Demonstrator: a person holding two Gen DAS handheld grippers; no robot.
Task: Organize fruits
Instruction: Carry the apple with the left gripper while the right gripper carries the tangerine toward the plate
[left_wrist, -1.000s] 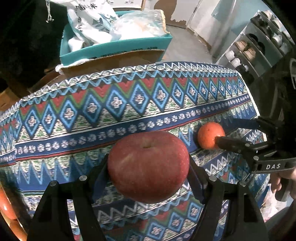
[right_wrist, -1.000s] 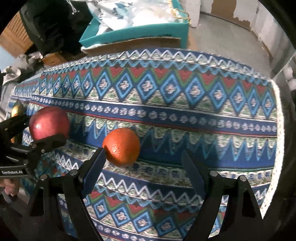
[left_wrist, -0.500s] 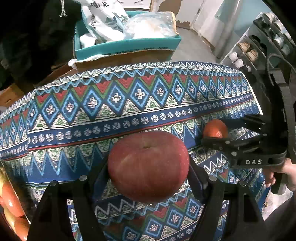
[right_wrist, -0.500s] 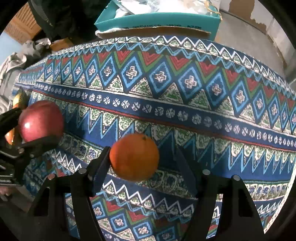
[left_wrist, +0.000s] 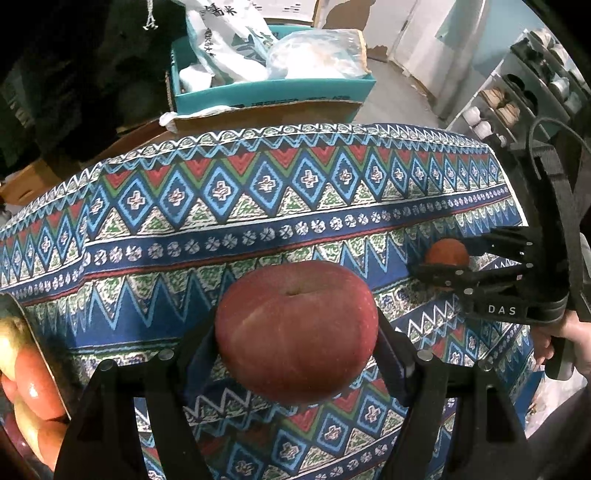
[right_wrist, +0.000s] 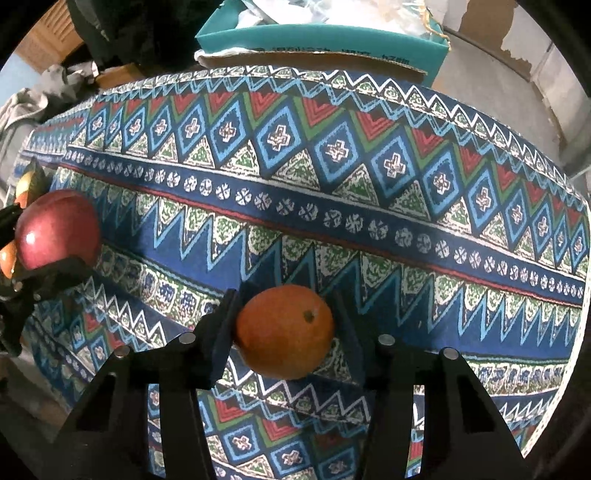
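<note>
Left wrist view: the left gripper (left_wrist: 295, 332) pinches a red apple (left_wrist: 295, 332) above the patterned tablecloth (left_wrist: 258, 206). At right, the right gripper (right_wrist: 284, 328) has just closed on an orange (right_wrist: 284, 332), half hidden here by its fingers. More fruit (left_wrist: 26, 373) is cut off at the left edge.

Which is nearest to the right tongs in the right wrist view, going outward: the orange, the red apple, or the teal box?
1. Orange: clamped between the right tongs, at bottom centre.
2. Red apple: off to the left over the patterned cloth, held in the left tongs.
3. Teal box: beyond the cloth's far edge, at the top.
</note>
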